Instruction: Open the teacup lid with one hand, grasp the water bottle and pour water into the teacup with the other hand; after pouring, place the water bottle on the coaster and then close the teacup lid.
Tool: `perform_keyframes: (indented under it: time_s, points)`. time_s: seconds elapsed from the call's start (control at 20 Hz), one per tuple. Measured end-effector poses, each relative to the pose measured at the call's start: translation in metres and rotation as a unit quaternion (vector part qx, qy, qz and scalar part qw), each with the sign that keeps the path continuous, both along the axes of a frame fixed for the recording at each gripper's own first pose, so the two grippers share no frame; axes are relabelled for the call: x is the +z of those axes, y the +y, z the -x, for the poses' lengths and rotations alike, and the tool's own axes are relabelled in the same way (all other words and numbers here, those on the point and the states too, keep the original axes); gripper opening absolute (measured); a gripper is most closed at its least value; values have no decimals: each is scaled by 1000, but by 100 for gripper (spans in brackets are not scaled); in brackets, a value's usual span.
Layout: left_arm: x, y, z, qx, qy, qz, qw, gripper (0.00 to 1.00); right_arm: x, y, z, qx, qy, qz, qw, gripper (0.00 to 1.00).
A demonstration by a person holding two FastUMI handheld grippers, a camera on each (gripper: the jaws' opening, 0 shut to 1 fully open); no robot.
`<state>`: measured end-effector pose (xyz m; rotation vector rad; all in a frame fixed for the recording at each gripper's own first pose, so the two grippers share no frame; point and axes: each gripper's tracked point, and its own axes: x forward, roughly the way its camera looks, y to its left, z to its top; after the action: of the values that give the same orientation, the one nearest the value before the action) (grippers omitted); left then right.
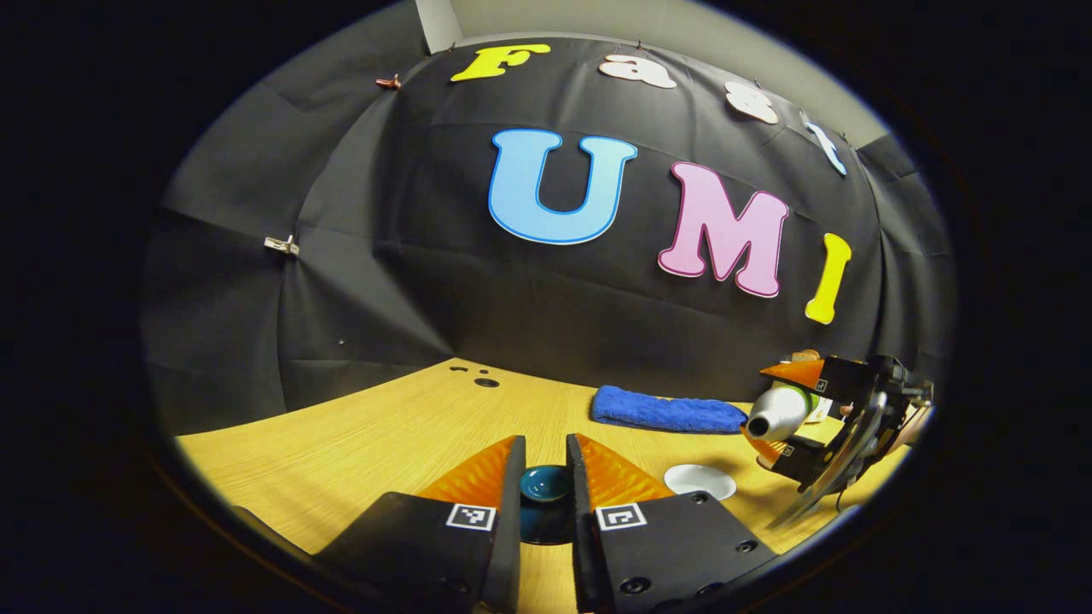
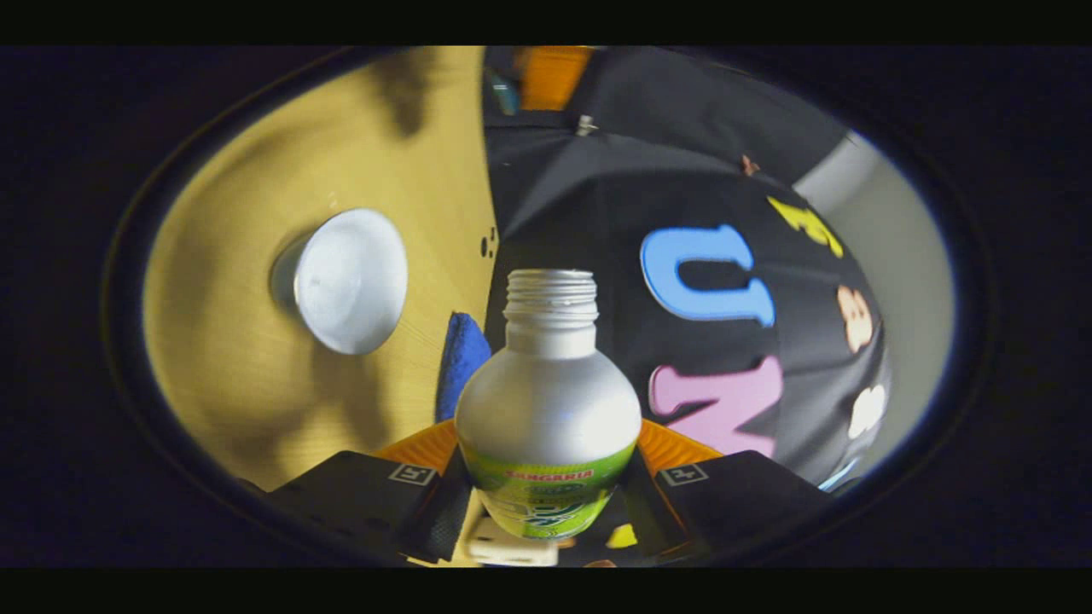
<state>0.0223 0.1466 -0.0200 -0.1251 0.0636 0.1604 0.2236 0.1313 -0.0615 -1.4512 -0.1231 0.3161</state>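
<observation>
The left gripper [image 1: 546, 477] clasps the teacup lid's knob [image 1: 546, 483] between both fingers, above the wooden table [image 1: 384, 426]. The right gripper [image 2: 548, 477] clamps the water bottle [image 2: 548, 401], tilted sideways, mouth uncapped. Beyond the lid lie a white coaster [image 1: 699, 480] and blue towel [image 1: 667, 411].

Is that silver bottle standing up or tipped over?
Tipped. The silver bottle with the green label, held between the right gripper fingers, lies sideways, its uncapped mouth pointing sideways above the wooden table.
</observation>
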Motion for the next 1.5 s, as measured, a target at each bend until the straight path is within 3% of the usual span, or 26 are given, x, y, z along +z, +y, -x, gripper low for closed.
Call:
perform_keyframes:
  time_s: [0.2,0.35,0.6,0.8,0.95,1.05,1.15,1.35,1.5]
  points:
    - [5,-4,1,-1,-4,-8,1000,29,9,-23,12,-55,43,-141,988,80]
    - [5,-10,1,-5,-5,-14,1000,29,30,-42,21,-80,69,-257,961,80]
    - [4,-23,0,-14,2,-23,1000,29,63,-75,37,-111,116,-428,889,80]
    - [9,-38,-1,-27,-3,-29,999,29,81,-96,41,-114,140,-511,841,79]
    - [11,-50,0,-39,-5,-36,999,29,75,-91,40,-85,175,-569,799,79]
    - [11,-57,-1,-46,-7,-40,998,29,62,-91,27,-86,180,-577,792,80]
    - [8,-57,-3,-47,0,-47,998,29,53,-100,14,-87,160,-578,796,80]
    - [7,-53,-1,-41,2,-53,998,29,25,-98,-13,-85,171,-597,779,81]
    - [5,-43,-1,-29,6,-55,998,29,6,-111,-29,-105,171,-598,776,81]
